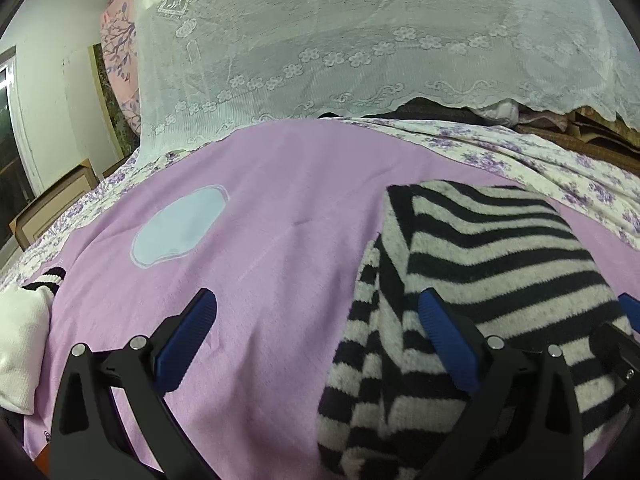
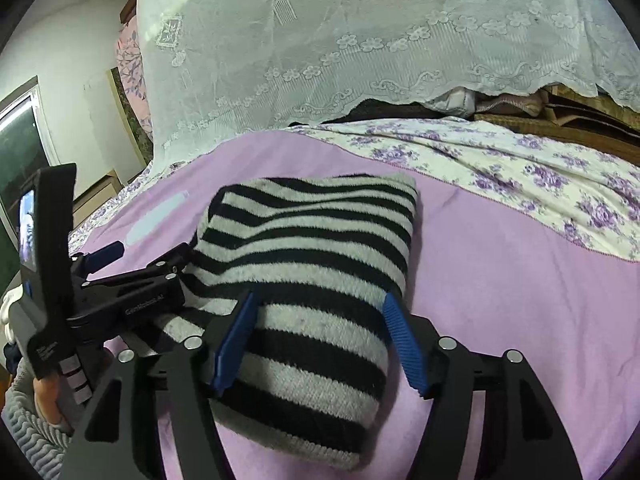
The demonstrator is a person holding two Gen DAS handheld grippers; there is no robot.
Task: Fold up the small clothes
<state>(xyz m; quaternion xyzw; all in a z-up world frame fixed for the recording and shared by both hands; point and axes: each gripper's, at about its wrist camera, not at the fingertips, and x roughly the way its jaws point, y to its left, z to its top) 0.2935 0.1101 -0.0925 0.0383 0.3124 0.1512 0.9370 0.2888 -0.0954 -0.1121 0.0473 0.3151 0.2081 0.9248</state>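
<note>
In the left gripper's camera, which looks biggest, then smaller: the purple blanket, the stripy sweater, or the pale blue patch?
1. Purple blanket, biggest.
2. Striped sweater; it lies closer to the camera, which enlarges it.
3. Pale blue patch, smallest.

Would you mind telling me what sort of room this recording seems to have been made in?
Most likely a bedroom in a home. The striped garment lies on a lilac sheet spread over floral bedding, and a white lace cover is draped over stacked things behind it.
</note>
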